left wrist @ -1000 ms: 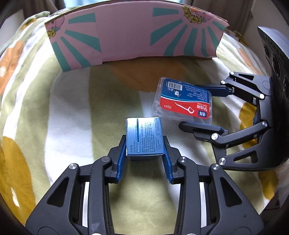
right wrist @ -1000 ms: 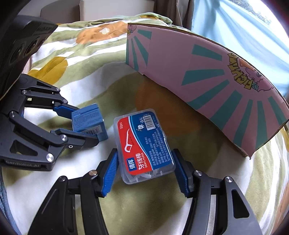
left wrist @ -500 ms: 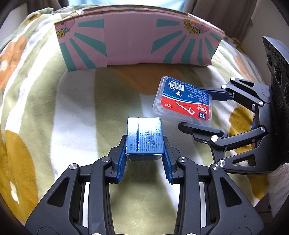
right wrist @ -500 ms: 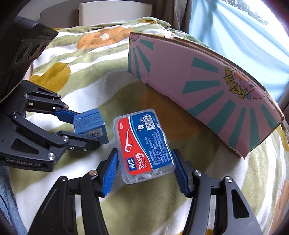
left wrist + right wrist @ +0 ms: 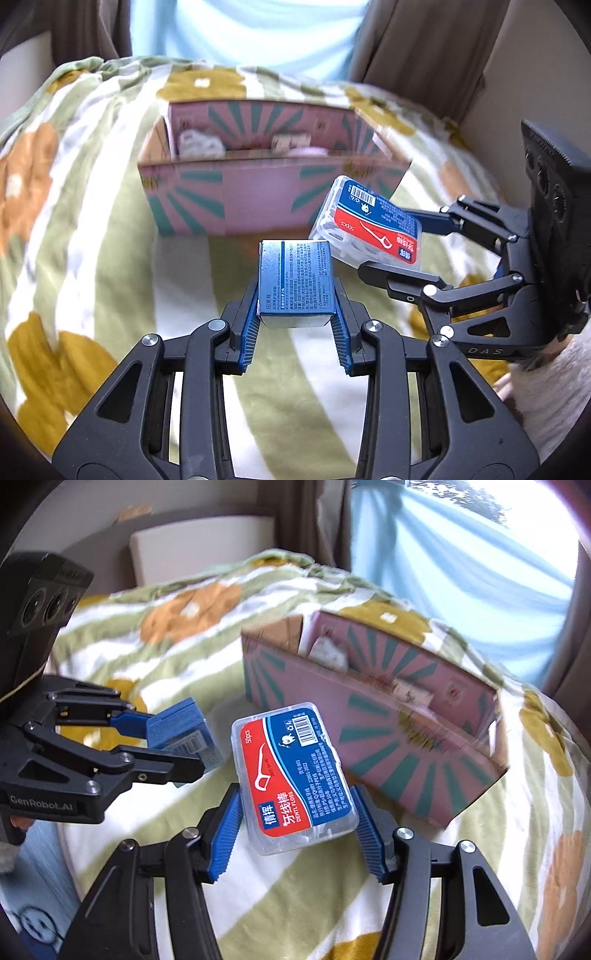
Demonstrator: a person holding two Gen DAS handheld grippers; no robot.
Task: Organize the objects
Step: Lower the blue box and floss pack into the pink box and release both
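A striped blanket (image 5: 92, 258) with orange and mustard flowers is spreading across the whole scene, and far more of it is showing than a second ago. The pink carton (image 5: 258, 199) with teal rays is sitting on it; earlier only its near wall was visible, whereas its open top and blurred contents are now showing from above. Both held things are hanging well clear of the blanket, higher than before. The right gripper (image 5: 299, 823) is clamping the clear dental floss case (image 5: 295, 775) by its long sides. The left gripper (image 5: 295, 317) is pinching the small blue box (image 5: 295, 282), just beside the floss case, both in front of the carton.
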